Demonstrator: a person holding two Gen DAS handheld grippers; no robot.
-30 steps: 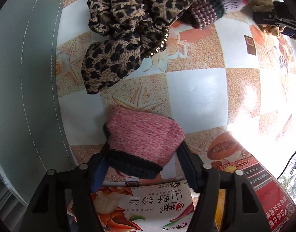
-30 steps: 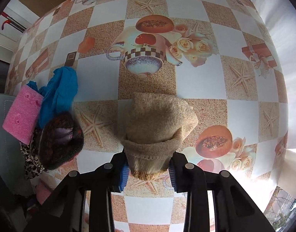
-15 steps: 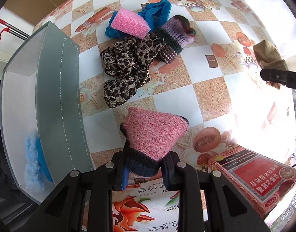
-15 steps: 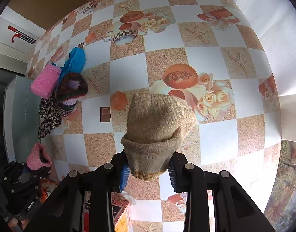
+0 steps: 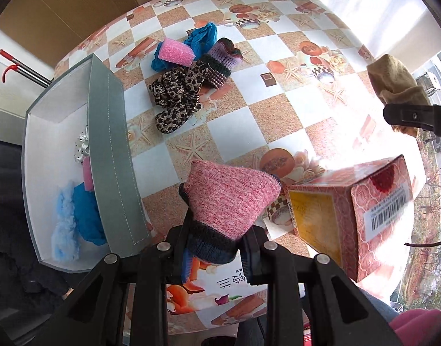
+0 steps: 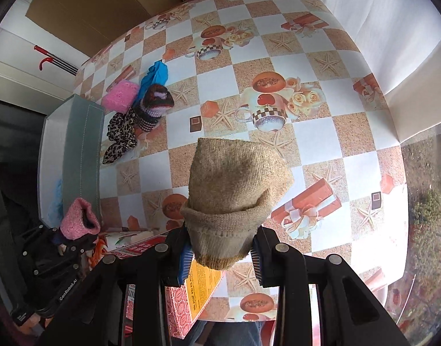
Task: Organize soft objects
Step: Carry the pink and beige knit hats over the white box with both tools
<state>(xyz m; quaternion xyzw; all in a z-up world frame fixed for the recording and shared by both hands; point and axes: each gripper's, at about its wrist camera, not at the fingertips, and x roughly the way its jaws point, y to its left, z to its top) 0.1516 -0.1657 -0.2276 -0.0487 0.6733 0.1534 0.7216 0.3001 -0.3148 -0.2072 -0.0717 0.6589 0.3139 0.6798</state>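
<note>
My left gripper point(image 5: 216, 255) is shut on a pink knit sock point(image 5: 227, 199) with a dark cuff, held high above the table's near edge; it also shows in the right wrist view point(image 6: 79, 220). My right gripper point(image 6: 220, 259) is shut on a tan knit sock point(image 6: 234, 184), also raised; the sock shows at the right of the left wrist view point(image 5: 393, 82). A grey storage box point(image 5: 110, 155) stands at the left, holding blue and pink soft items point(image 5: 76, 213). On the table lie a leopard-print cloth point(image 5: 177, 98), a purple knit sock point(image 5: 221, 62), a pink sponge point(image 5: 175, 52) and a blue cloth point(image 5: 201, 36).
A red and pink carton point(image 5: 356, 210) lies on the table's near right. A printed packet point(image 5: 220, 291) lies under my left gripper. The checkered tablecloth point(image 6: 307, 132) covers the table. A brown cardboard sheet point(image 6: 90, 8) stands behind the table.
Both grippers have risen and pulled back from the table with their socks. More of the grey box and its contents has come into view.
</note>
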